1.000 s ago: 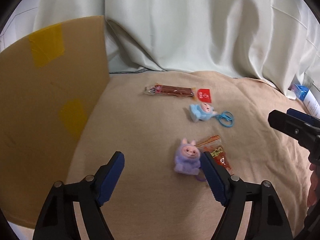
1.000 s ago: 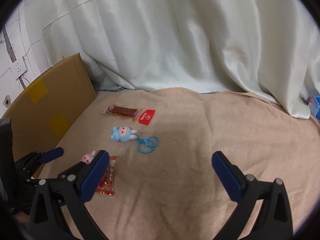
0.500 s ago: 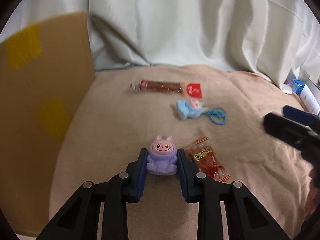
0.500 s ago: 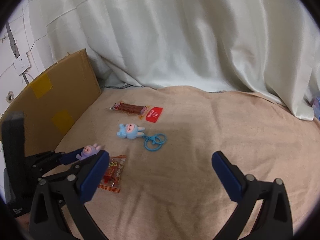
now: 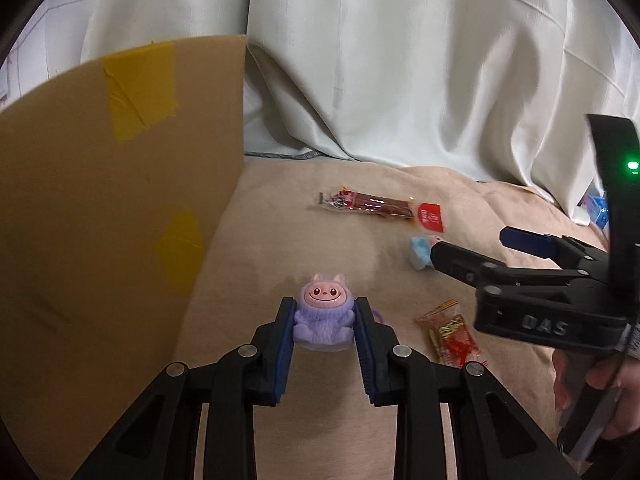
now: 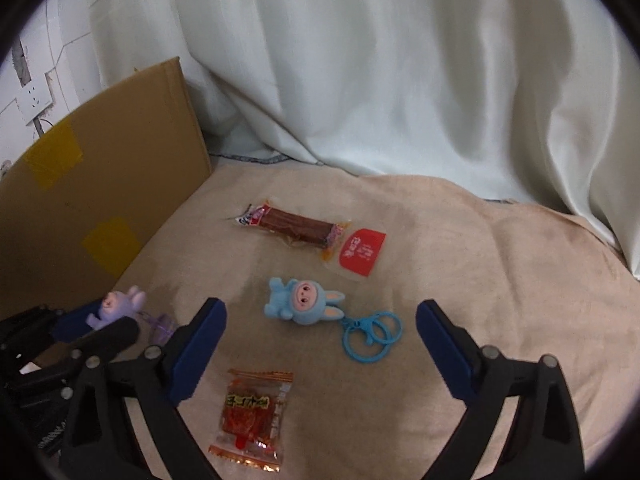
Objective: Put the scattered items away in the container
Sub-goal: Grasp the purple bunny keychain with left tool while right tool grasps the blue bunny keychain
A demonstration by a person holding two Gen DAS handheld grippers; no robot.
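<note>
Left gripper (image 5: 324, 320): clamped on purple plush figure (image 5: 323, 316), blue pads pressed to both its sides; figure sits over the beige cloth (image 5: 320, 240), beside the cardboard box (image 5: 100, 220); box interior not visible, its wall patched with yellow tape (image 5: 140, 88). Right gripper (image 6: 320, 320): jaws spread wide, holding nothing, above blue bunny keychain (image 6: 300, 308); housing marked "DAS" (image 5: 544, 325). Red snack packet (image 6: 252, 412), yellow lettering illegible; long brown snack stick (image 6: 292, 228); red sachet (image 6: 362, 252), white print unreadable.

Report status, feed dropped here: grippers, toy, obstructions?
Left gripper shut on purple toy. Right gripper open over blue toy. Box left, path clear.
</note>
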